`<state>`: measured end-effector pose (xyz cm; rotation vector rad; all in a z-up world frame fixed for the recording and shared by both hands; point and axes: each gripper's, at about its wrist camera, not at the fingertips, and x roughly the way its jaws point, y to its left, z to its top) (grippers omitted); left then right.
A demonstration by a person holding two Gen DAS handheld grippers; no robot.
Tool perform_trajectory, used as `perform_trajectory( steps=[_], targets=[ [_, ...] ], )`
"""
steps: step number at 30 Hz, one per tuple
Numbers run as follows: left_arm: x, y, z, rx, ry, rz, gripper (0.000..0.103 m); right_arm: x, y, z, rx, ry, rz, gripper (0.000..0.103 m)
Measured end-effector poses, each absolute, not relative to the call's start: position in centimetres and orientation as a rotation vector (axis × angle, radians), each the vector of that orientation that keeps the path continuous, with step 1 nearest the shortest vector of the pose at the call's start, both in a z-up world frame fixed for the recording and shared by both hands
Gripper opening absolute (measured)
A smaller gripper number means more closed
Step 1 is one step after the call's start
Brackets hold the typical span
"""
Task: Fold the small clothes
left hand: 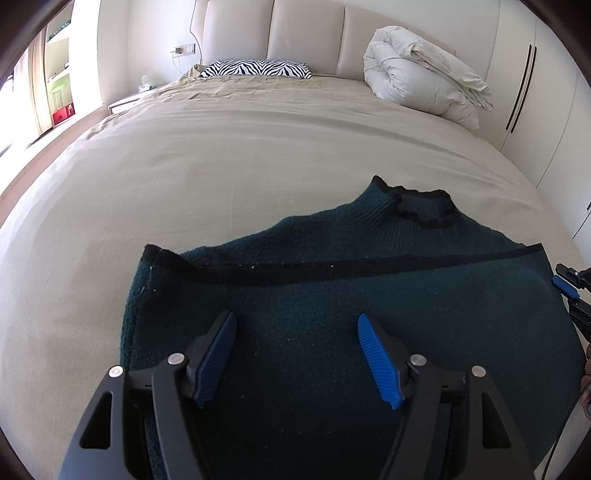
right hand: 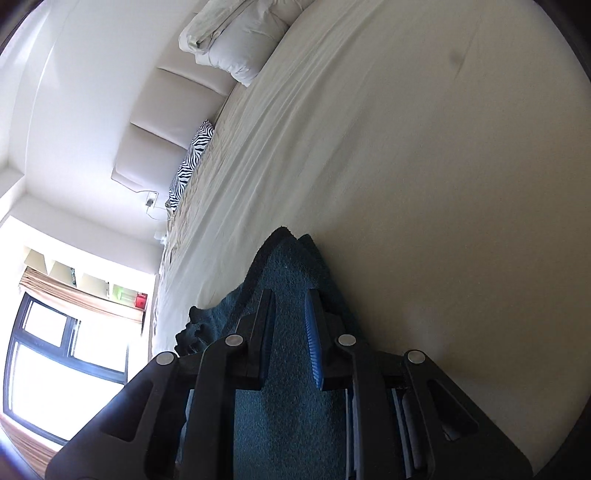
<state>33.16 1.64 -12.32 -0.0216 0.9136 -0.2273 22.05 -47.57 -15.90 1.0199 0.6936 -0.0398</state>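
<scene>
A dark teal knitted sweater point(left hand: 332, 288) with black trim lies on the beige bed sheet point(left hand: 184, 177), its lower part folded up toward the collar. My left gripper point(left hand: 297, 321) hovers open just above the sweater's near part, with nothing between its blue pads. At the sweater's right edge my right gripper point(left hand: 565, 288) shows partly. In the right wrist view, rolled on its side, that gripper point(right hand: 290, 299) is shut on a fold of the sweater point(right hand: 291, 266), the knit bunched between its pads.
A zebra-striped pillow point(left hand: 256, 69) and a rolled white duvet point(left hand: 424, 74) lie by the padded headboard point(left hand: 306, 33). White wardrobe doors point(left hand: 535, 92) stand along the right. A window point(right hand: 55, 354) and shelves are at the far left. Bare sheet stretches beyond the sweater.
</scene>
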Motion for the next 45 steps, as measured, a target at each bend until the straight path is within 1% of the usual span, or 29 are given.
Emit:
perform_trajectory(
  steps=[3,5,9,13,16,18,19,24,29,35,36,37,38,39,40,42,45],
  targets=[
    [32.7,1.5,-11.9,-0.016,0.911,-0.217,0.071,21.0,-45.1,-13.9,0.948,0.699,0.04,0.016],
    [31.6,1.5,-11.0,-0.038,0.919,-0.214,0.068,20.6,-42.4,-12.8,0.929,0.709,0.129,0.016],
    [26.8,0.7,-8.9,-0.128,0.899,-0.308,0.068,20.0,-35.3,-12.0,0.854,0.78,0.312,0.016],
    [22.4,-0.3,-9.5,-0.178,0.917,-0.344,0.069,19.3,-30.8,-13.6,0.897,0.824,0.404,0.016],
    [21.6,-1.2,-11.4,-0.134,0.95,-0.343,0.069,18.7,-28.5,-16.5,0.904,0.925,0.388,0.017],
    [21.4,-1.1,-11.5,-0.105,0.937,-0.352,0.068,18.4,-28.2,-17.1,0.877,0.933,0.374,0.016],
    [21.4,-0.8,-11.5,-0.104,0.936,-0.356,0.068,18.0,-29.0,-17.5,0.887,0.92,0.367,0.016],
    [20.8,1.7,-11.6,-0.122,0.937,-0.377,0.057,16.2,-35.4,-17.9,0.972,0.835,0.248,0.016],
    [20.0,5.3,-11.3,-0.17,0.927,-0.367,0.057,12.9,-43.5,-18.0,1.02,0.746,0.119,0.016],
    [18.2,9.9,-10.3,-0.258,0.905,-0.362,0.055,9.2,-48.5,-17.0,1.024,0.683,-0.002,0.016],
    [17.8,10.8,-9.9,-0.281,0.891,-0.354,0.057,8.5,-48.9,-16.4,1.006,0.68,-0.017,0.018],
    [17.5,11.7,-9.5,-0.288,0.876,-0.328,0.06,8.0,-48.9,-15.7,0.981,0.678,-0.025,0.028],
    [17.3,12.5,-9.0,-0.293,0.862,-0.298,0.072,7.6,-48.7,-15.0,0.953,0.674,-0.033,0.036],
    [17.2,13.2,-8.8,-0.308,0.849,-0.28,0.078,7.2,-48.3,-14.3,0.927,0.664,-0.041,0.06],
    [17.5,14.0,-8.7,-0.337,0.845,-0.278,0.078,6.8,-47.8,-13.4,0.903,0.645,-0.046,0.069],
    [18.4,15.1,-9.0,-0.402,0.877,-0.296,0.078,7.0,-46.2,-11.7,0.853,0.623,-0.004,0.069],
    [19.8,15.5,-9.8,-0.482,0.923,-0.348,0.078,8.3,-43.4,-9.7,0.813,0.638,0.109,0.069]
  ],
)
